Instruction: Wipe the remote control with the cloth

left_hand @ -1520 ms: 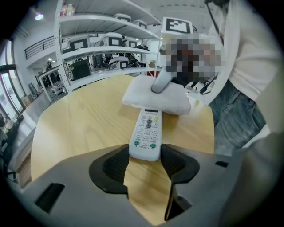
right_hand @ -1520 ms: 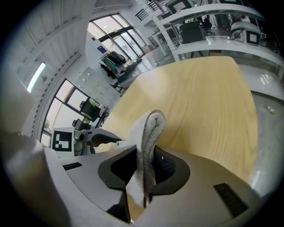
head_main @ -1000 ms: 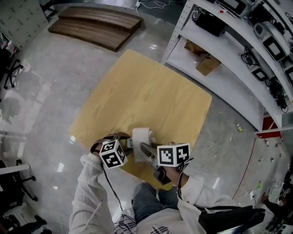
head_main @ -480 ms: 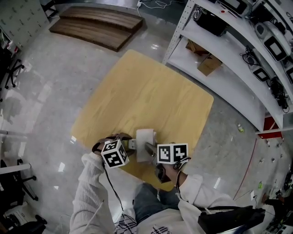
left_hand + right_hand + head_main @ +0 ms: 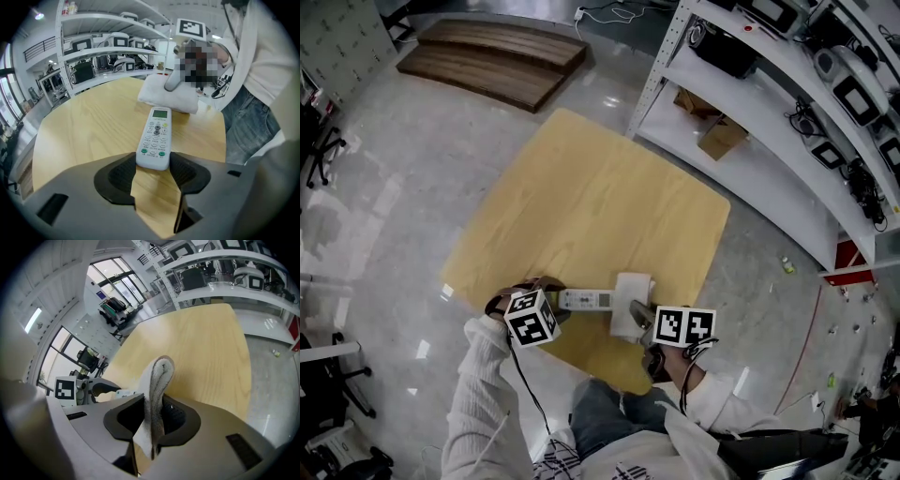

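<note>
Along the table's (image 5: pixel 591 197) near edge, the remote control (image 5: pixel 155 136) lies flat with its buttons up. Its keypad end is pinched between the tips of the left hand-held gripper (image 5: pixel 152 171). The right hand-held gripper (image 5: pixel 152 420) is clamped on a fold of the cloth (image 5: pixel 157 394), which rests on the table just beyond the remote's display end, not on it.

The main risk is that the left jaws hold only the last bit of the casing. A firm sweep across or along the body could pivot the remote or pop it out of the grip. So close to the edge, it could then skid off the table. The cloth is held by a narrow pinch, so dragging it hard against the wood may pull it free or bunch it up.

Both hand-held grippers slant steeply down toward the table, marker cubes uppermost. The left comes in from the person's left, with the sleeved forearm behind it. The right is nearer the table's right-hand corner, its jaws angled toward the remote.
</note>
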Available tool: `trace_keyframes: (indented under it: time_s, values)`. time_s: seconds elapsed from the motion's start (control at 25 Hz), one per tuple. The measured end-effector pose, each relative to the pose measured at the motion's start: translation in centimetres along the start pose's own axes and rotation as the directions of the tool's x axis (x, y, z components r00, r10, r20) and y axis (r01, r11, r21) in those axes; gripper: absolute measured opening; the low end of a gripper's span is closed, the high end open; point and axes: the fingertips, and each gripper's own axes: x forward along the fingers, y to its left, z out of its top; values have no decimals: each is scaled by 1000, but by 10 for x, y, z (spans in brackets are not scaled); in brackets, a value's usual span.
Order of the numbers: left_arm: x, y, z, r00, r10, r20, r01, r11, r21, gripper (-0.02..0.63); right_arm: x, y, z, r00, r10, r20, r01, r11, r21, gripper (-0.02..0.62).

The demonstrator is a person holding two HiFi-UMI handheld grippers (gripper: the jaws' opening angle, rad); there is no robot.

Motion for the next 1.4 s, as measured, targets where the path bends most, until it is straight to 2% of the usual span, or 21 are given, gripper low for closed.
trace_keyframes:
  time_s: [0.12, 0.2, 0.32, 0.4, 0.44, 0.52, 0.68, 1.12, 1.4]
  values:
    - [0, 1, 1, 1000, 1, -2, -1, 1000, -1, 224, -18, 8, 11, 998, 16, 54, -16, 1000, -7, 89]
    - [0, 1, 1, 1000, 5, -2, -5, 1000, -3, 225, -19, 37, 17, 991, 115, 61, -115, 993, -13, 89]
    - [-1, 0, 1, 1000, 7, -1, -7, 1000, -6, 225, 7, 90, 7, 953, 301, -32, -299, 953, 52, 89]
    - [-1, -1, 1, 1000, 4, -3, -4, 1000, -6, 225, 31, 114, -6, 920, 375, -117, -362, 925, 118, 89]
    - [-1, -2, 2, 1000, 2, -4, -2, 1000, -5, 225, 42, 118, -11, 913, 380, -149, -360, 921, 145, 89]
    - [-1, -3, 4, 1000, 1, -5, -1, 1000, 0, 225, 56, 112, -18, 928, 327, -180, -305, 942, 140, 89]
    - [-1, -3, 2, 1000, 6, 0, -6, 1000, 8, 225, 58, 95, -18, 962, 226, -154, -220, 974, 55, 89]
    - [0, -1, -1, 1000, 5, -7, -5, 1000, 7, 225, 25, 26, -7, 995, 68, -70, -68, 998, 10, 89]
    - [1, -1, -3, 1000, 12, -6, -12, 1000, -10, 225, 3, -11, -2, 1000, -12, -9, 12, 999, 45, 89]
